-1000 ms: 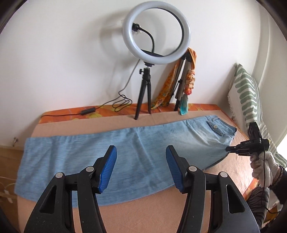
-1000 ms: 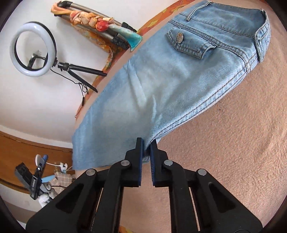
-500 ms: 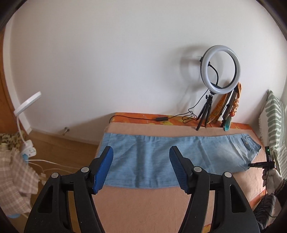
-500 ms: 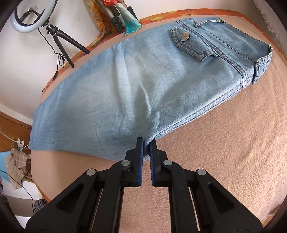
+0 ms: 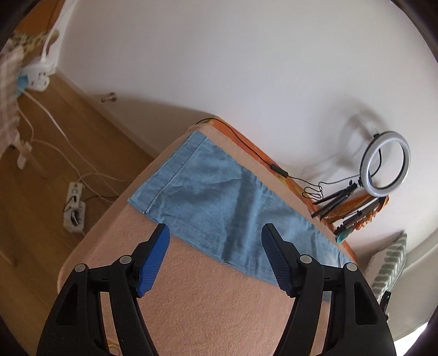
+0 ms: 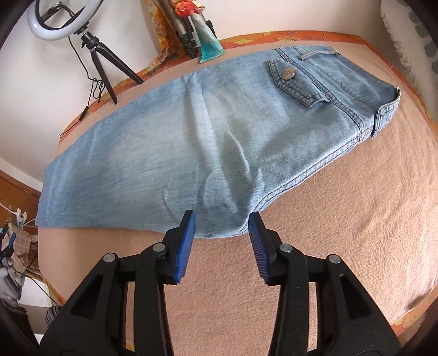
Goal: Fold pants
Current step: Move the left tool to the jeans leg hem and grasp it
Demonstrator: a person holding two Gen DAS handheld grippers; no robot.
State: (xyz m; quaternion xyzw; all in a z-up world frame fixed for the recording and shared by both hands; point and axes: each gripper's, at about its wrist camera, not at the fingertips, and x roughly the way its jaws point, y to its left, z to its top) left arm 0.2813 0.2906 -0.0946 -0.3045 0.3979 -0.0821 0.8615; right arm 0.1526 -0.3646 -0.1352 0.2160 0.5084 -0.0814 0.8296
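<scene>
pants: light blue jeans (image 6: 197, 142), already halved leg over leg, lying flat lengthwise on the peach blanket (image 6: 328, 246) on the bed; waistband to the right, hems to the left by the bed's end
pocket side: back pocket with metal button (image 6: 288, 73) faces up, near the waistband
right gripper: (image 6: 221, 228) wide open, holding nothing; blue pads sit either side of the near edge at the crotch bulge, cannot tell if they touch the cloth
left gripper: (image 5: 216, 245) wide open, empty, hovering over the near edge of the lower leg, hem (image 5: 175, 172) ahead of it
step in hand (judged): taking grips for the crosswise fold, hems over to waistband
left how-to: go to the hem corner, not mid-leg; pinch both leg layers together or the lower one stays behind
right how-to: either pin the crotch edge down as anchor or grab the near waistband corner; bite past the thick seam
fold tip: lift the hem end low, carry it along the length, line the edges up before letting go
wrinkles: soft ridges mid-leg (image 5: 241, 180); pull taut first or they get folded in
risk: ring light (image 6: 58, 20) on its tripod and its cable stand just beyond the far edge, keep the swing low so nothing snags
</scene>
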